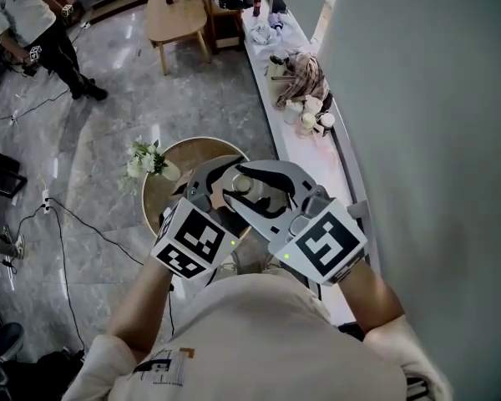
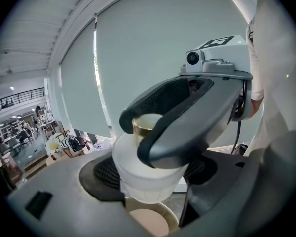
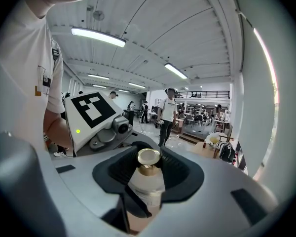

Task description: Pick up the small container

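Small container (white, gold cap) is held in the air, clamped at its wide body betw. the pads of the left gripper. Jaws of the right gripper, opp. the left, are set apart round its upper part, w/ a gap seen each side of the cap. Below, a round table is seen, w/ flowers at its edge. Further off, a person is seen standing.

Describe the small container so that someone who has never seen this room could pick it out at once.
Find the round wooden table with the white flowers; just above it the left gripper and right gripper meet. Between them is the small container: a frosted white bottle whose gold cap nothing near it shares.
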A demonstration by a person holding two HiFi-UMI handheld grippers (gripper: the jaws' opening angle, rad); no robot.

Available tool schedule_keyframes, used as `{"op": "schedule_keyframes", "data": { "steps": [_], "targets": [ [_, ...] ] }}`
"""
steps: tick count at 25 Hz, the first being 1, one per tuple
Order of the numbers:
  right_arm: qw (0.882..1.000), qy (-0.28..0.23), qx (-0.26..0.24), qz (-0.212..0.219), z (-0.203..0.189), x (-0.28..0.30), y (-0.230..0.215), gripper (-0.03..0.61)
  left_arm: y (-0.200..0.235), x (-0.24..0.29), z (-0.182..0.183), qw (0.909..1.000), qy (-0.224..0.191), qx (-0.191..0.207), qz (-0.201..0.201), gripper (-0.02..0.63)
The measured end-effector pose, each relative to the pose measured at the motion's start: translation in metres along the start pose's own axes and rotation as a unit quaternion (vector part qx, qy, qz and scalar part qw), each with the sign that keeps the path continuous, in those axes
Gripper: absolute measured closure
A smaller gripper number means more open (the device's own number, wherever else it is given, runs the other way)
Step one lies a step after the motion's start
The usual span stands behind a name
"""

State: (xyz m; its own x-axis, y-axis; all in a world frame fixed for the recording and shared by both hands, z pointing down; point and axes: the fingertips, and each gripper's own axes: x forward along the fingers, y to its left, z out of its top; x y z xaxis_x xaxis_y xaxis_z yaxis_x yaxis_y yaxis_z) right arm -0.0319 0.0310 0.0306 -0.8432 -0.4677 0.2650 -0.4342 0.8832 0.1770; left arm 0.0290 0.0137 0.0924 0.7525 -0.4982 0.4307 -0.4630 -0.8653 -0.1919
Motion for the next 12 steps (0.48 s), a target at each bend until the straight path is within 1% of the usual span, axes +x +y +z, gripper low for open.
{"op": "schedule_keyframes", "data": {
  "steps": [4,12],
  "targets": [
    [1.000,0.008,0.019,0.002,-0.010,0.001,0.005,0.437,-0.006,0.002,-0.010,1.0000,0.005,-0.005,-0.001,0.270],
    [1.000,0.009,0.021,0.001,-0.011,0.001,0.007,0.437,-0.007,0.000,-0.012,0.9999,0.010,-0.007,-0.003,0.270]
  ]
}}
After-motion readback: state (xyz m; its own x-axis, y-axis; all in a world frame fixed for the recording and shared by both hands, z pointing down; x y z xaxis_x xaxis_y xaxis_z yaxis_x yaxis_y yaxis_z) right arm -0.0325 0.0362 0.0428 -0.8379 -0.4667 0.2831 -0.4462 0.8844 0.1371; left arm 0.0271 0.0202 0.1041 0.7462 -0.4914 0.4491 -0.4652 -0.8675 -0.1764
